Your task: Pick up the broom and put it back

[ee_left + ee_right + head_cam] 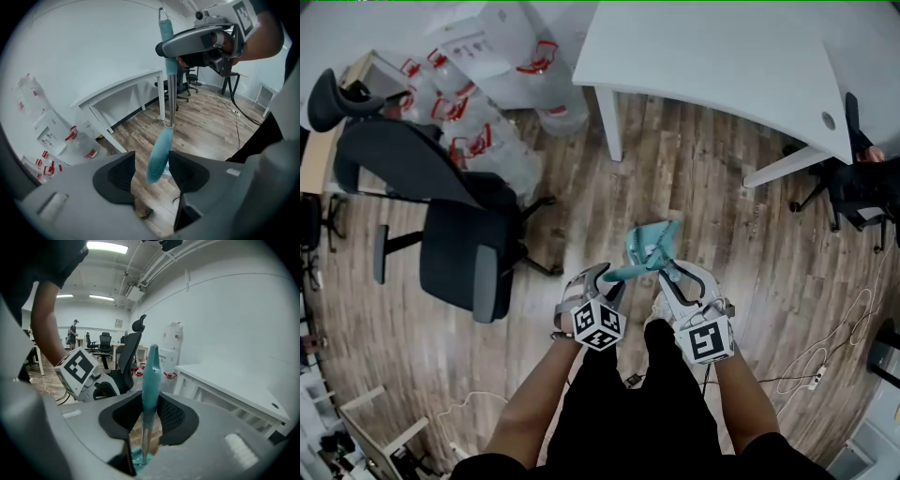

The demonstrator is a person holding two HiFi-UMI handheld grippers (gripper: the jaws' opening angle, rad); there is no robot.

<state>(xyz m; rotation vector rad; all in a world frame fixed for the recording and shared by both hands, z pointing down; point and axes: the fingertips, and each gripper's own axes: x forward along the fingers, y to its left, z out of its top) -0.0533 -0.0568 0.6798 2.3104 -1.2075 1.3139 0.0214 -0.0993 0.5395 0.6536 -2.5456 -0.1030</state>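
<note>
The right gripper has its fingers clenched on the teal handle of the broom, so the broom hangs head-down, clear of the wooden floor and ready to carry. The left gripper is released, its fingers spread either side of the broom's lower end without pressing it, probably to steady it. A white desk, an office chair and water jugs stand around.
</note>
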